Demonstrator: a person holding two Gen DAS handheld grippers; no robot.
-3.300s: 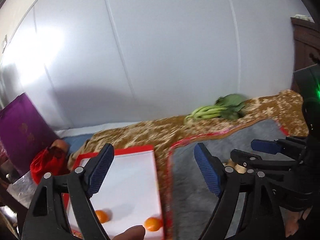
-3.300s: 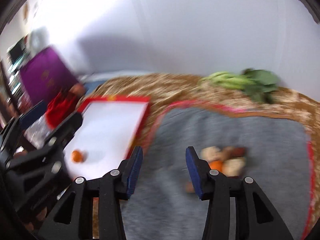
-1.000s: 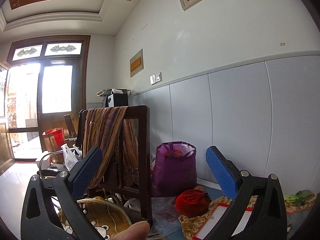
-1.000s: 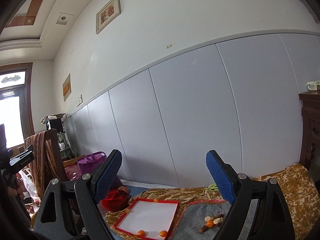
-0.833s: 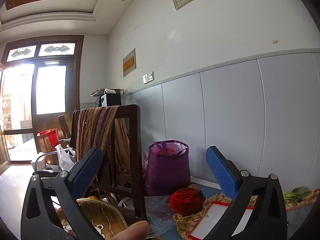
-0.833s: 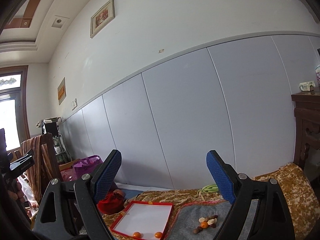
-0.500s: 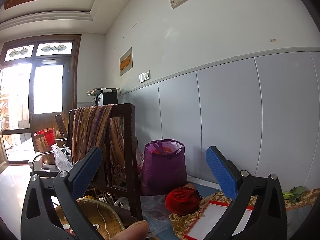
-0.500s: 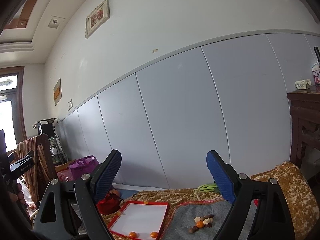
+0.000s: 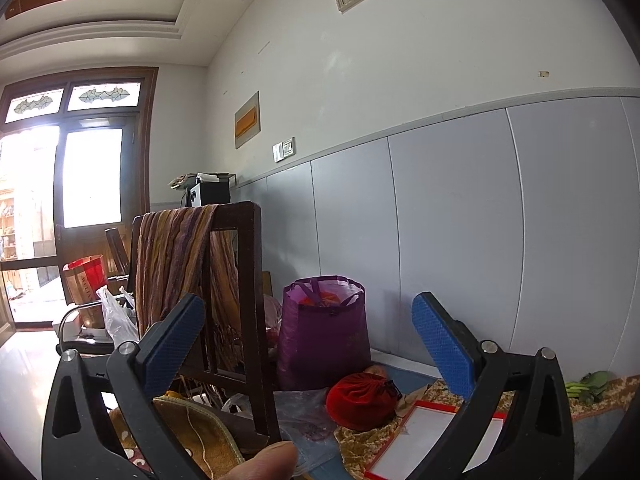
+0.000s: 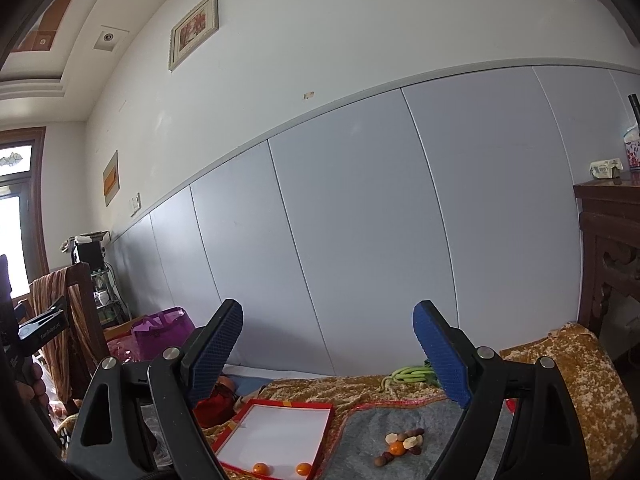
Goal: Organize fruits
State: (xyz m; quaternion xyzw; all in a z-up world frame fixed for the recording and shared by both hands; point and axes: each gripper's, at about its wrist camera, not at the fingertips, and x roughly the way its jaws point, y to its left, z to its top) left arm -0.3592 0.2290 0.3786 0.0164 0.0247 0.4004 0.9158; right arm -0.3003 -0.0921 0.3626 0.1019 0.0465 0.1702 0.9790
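Observation:
In the right wrist view a red-rimmed white tray (image 10: 276,428) lies on the table with two small oranges (image 10: 260,468) (image 10: 303,468) at its near edge. A small pile of fruits and nuts (image 10: 403,443), one orange among them, sits on a grey mat (image 10: 360,448) to its right. My right gripper (image 10: 326,348) is open and empty, held high and far back from the table. My left gripper (image 9: 308,344) is open and empty, pointed left of the table; a corner of the tray (image 9: 436,436) shows at the lower right of its view.
A purple bag (image 9: 324,340) and a red pouch (image 9: 362,400) stand left of the tray. A wooden chair (image 9: 240,312) draped with a striped cloth is further left. Green vegetables (image 10: 408,374) lie at the table's back. A dark wooden cabinet (image 10: 608,264) stands at right.
Both grippers have lifted well away from the table and opened wide since 3.3 s ago. Over the last second both views have drifted slightly; the fruits have not moved.

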